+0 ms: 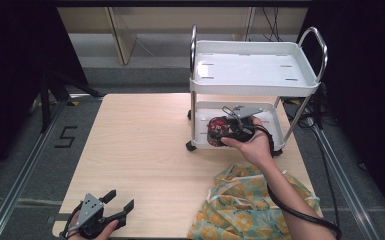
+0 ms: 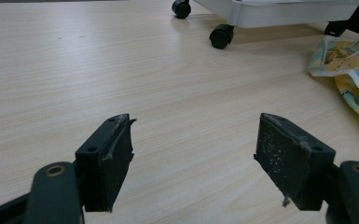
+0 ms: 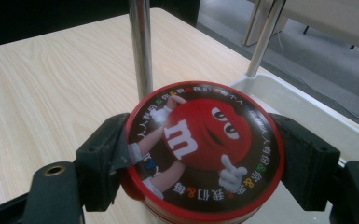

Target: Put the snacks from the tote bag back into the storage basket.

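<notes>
High view: the right gripper (image 1: 223,131) holds a red tin (image 1: 216,131) at the lower shelf (image 1: 272,124) of a white cart (image 1: 252,75) standing at the far right of the worktop (image 1: 145,150); the tin hangs at the shelf's left front, close to a chrome post (image 1: 193,85). The left gripper (image 1: 121,201) rests at the near left edge of the worktop, spread, with nothing between its jaws. A yellow patterned cloth (image 1: 245,202) lies bunched at the near right, under the right forearm. Left gripper view: the two black jaws stand wide apart over bare wood; beyond them are the cart's black castors (image 2: 221,36) and, at the right edge, the cloth (image 2: 349,65). Right gripper view: the jaws pinch the tin (image 3: 205,149) by its sides, one pad on each flank, lid up and facing the camera, with a red cartoon figure printed on it. Behind the tin rise two posts (image 3: 141,46), with the white shelf's rim (image 3: 298,100) to the right and the worktop (image 3: 46,88) to the left.
</notes>
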Demonstrator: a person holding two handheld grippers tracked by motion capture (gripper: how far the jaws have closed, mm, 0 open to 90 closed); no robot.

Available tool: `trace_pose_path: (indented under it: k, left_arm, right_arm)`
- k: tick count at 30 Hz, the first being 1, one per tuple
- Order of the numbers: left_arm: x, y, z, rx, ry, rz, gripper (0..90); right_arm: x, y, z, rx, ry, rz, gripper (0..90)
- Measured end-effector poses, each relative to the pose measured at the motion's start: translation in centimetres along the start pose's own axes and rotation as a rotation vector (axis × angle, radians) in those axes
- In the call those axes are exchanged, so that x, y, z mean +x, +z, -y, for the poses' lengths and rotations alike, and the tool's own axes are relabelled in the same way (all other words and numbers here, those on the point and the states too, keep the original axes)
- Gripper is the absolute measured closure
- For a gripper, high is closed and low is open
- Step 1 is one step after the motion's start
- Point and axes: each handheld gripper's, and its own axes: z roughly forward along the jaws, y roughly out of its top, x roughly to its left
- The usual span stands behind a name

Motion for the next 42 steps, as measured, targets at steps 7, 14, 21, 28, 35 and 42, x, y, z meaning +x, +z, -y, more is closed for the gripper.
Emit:
trace_pose_path:
  k: [7,14,21,28,35,42]
  left_arm:
    - [0.0,0.0,0.0,0.001,0.000,-0.001,26.7]
    - [0.0,-0.1,0.0,0.001,0.001,-0.003,26.7]
    - [0.0,-0.1,0.0,0.001,-0.001,-0.004,26.7]
    - [0.1,-0.1,0.0,0.001,0.000,-0.001,26.7]
    - [0.1,-0.1,0.0,-0.003,-0.002,-0.001,26.7]
    - [0.1,-0.1,0.0,-0.005,-0.003,-0.002,26.7]
  right_arm:
    - [0.1,0.3,0.0,-0.002,0.010,0.006,26.6]
    - [-0.1,0.4,0.0,0.001,0.009,0.018,26.6]
    - [-0.4,0.5,-0.1,0.002,0.003,0.018,26.6]
    - [-0.5,0.8,-0.3,0.000,-0.013,0.025,26.6]
    - [-0.7,1.1,-0.2,0.001,0.003,0.031,26.6]
    - [-0.9,1.5,-0.1,0.008,0.004,0.041,26.5]
